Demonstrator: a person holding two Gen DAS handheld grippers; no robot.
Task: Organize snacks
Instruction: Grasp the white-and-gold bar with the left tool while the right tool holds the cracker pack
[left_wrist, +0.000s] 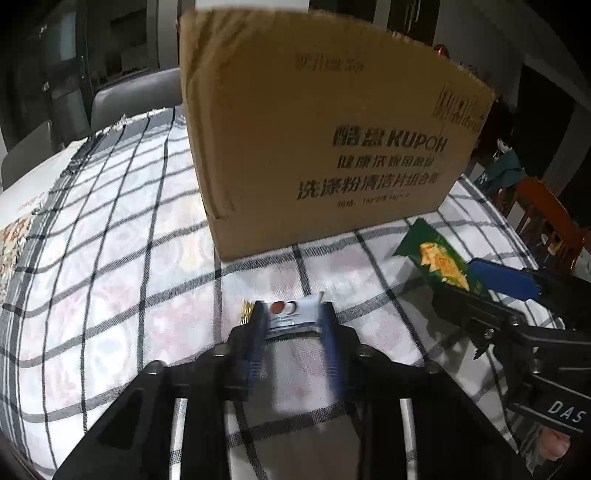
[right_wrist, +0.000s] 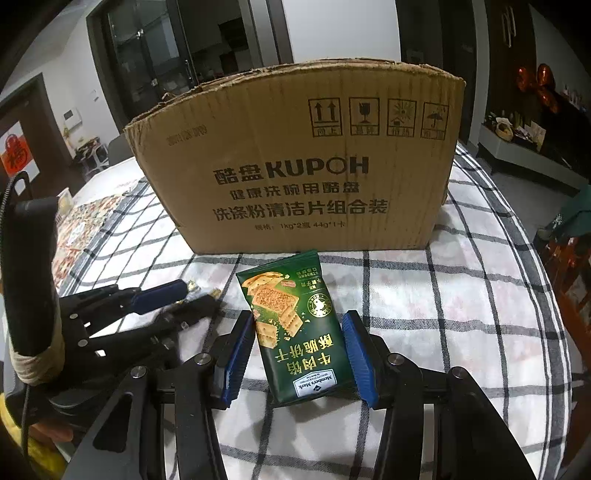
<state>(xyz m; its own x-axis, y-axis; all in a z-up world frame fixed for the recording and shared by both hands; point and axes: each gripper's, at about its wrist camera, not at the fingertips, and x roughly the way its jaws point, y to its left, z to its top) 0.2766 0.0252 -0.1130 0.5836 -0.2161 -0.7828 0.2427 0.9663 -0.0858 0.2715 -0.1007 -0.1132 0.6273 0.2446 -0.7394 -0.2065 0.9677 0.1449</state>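
A small white and blue snack packet (left_wrist: 291, 314) lies on the checked tablecloth (left_wrist: 110, 258) with a gold wrapper end (left_wrist: 245, 314) at its left. My left gripper (left_wrist: 291, 315) has its blue pads (left_wrist: 258, 325) pressed on the packet's two sides. A green cracker bag (right_wrist: 295, 325) sits between the blue pads (right_wrist: 356, 350) of my right gripper (right_wrist: 297, 317), which touch both its edges. Just behind stands an open-topped brown cardboard box (right_wrist: 295, 166) (left_wrist: 325, 129). Each view shows the other gripper: the right one (left_wrist: 472, 284) on the green bag (left_wrist: 439, 262), the left one (right_wrist: 195, 295) low at the left.
The tablecloth (right_wrist: 461, 314) covers the round table out to its curved edge. A patterned mat (left_wrist: 18, 229) lies at the far left. Grey chairs (left_wrist: 122, 96) stand behind the table, an orange wooden chair (left_wrist: 546, 218) at the right. A sideboard (right_wrist: 524, 147) lines the right wall.
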